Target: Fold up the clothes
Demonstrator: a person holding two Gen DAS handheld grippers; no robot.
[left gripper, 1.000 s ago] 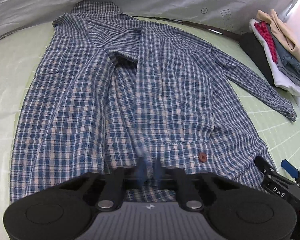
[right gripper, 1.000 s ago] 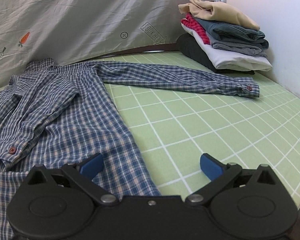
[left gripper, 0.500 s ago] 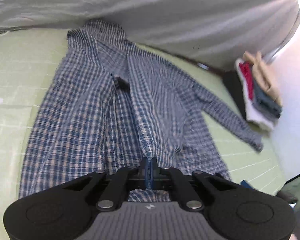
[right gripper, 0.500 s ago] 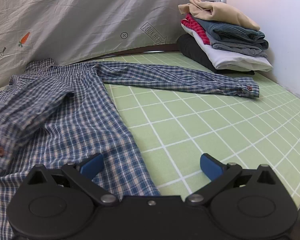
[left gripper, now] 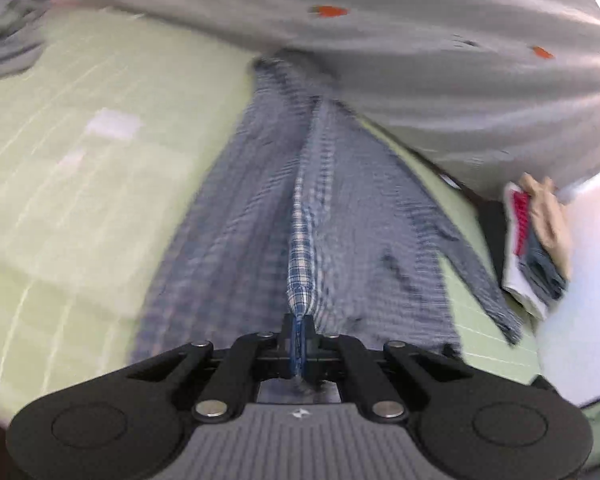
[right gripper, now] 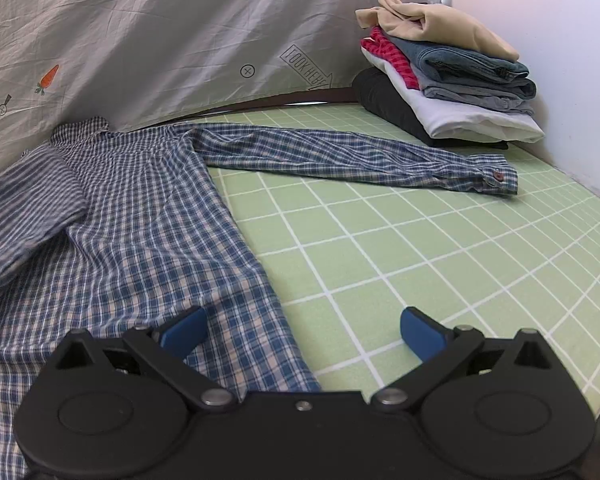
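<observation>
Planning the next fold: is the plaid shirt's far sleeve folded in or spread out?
Spread out: the blue plaid shirt's sleeve lies straight across the green grid mat.

The shirt (right gripper: 140, 216) lies on the bench (right gripper: 420, 248) toward its left side, collar at the back edge against the hanging sheet (right gripper: 180, 40). One sleeve (right gripper: 360, 156) stretches flat to the right along the back edge, its cuff just before the stack of folded clothes (right gripper: 452, 84) in the back right corner. The other sleeve (right gripper: 24, 216) lies across the shirt's left part.
</observation>
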